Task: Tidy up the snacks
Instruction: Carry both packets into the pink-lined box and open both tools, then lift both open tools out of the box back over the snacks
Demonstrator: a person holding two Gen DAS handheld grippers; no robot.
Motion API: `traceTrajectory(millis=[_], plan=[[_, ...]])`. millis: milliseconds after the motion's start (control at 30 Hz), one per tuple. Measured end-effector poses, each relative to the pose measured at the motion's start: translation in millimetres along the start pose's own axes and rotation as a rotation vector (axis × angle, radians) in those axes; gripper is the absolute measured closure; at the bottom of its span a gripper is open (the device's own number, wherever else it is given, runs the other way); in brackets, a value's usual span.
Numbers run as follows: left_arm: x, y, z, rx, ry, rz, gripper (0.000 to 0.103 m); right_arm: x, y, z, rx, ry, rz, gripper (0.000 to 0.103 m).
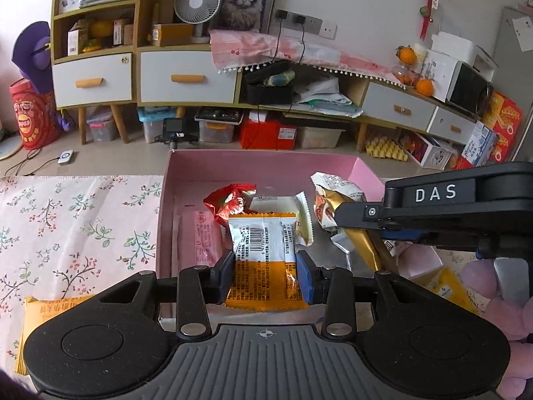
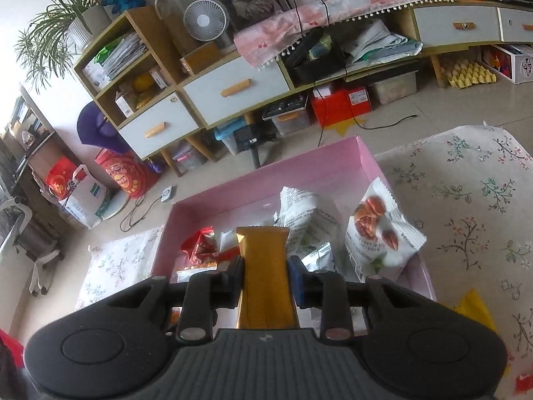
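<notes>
While several snacks already lie in the pink box (image 1: 266,163), the left gripper (image 1: 265,275) clamps an orange packet (image 1: 263,250) over its near edge, the right gripper (image 2: 266,278) clamps a gold bar (image 2: 265,266) beside it; another orange packet (image 1: 43,310) waits outside, near left.

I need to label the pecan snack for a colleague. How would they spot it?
Find the pink box on the floral cloth. Against its right wall leans a white packet, right of the gold packet. It alone pictures brown pecans.
</notes>
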State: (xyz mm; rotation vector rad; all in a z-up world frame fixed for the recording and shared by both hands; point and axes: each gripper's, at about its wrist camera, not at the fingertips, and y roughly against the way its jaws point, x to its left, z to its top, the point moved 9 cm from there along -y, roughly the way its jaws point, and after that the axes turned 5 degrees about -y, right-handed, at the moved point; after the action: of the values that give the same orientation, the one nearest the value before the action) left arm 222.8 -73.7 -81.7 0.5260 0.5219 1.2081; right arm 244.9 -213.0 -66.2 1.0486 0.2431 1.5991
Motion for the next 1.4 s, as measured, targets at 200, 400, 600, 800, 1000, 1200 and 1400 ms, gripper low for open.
traceTrajectory(millis=[200,400,600,800,1000,1200,1400], plan=[[2.1,-1.1,-1.9,-0.010,-0.014,0.017,0.055,-4.3,3.4,3.3,-0.031,-0.017,0.002,0.075],[2.0,8.1,-3.6,-0.006,-0.011,0.007,0.038,-2.0,14.6,5.2,-0.040,0.006,-0.005,0.068],[7.5,21.2,-8.7,0.030,0.013,0.009,0.031,2.9,31.2,5.1,-0.051,0.009,-0.008,0.061],[16.3,43.8,-14.7,0.058,0.027,0.019,0.028,4.6,50.8,0.6,-0.053,0.001,-0.014,0.058],[25.5,69.5,-22.1,0.092,0.050,0.038,0.021,8.1,75.4,-9.9,-0.048,0.023,-0.033,0.041],[31.5,94.1,-34.0,0.119,0.051,0.058,0.010,11.7,97.9,-25.4,-0.044,0.060,-0.051,0.024],[41.1,106.7,-56.0,0.138,0.042,0.071,0.005,11.9,104.8,-46.4,-0.033,0.084,-0.043,0.015]])
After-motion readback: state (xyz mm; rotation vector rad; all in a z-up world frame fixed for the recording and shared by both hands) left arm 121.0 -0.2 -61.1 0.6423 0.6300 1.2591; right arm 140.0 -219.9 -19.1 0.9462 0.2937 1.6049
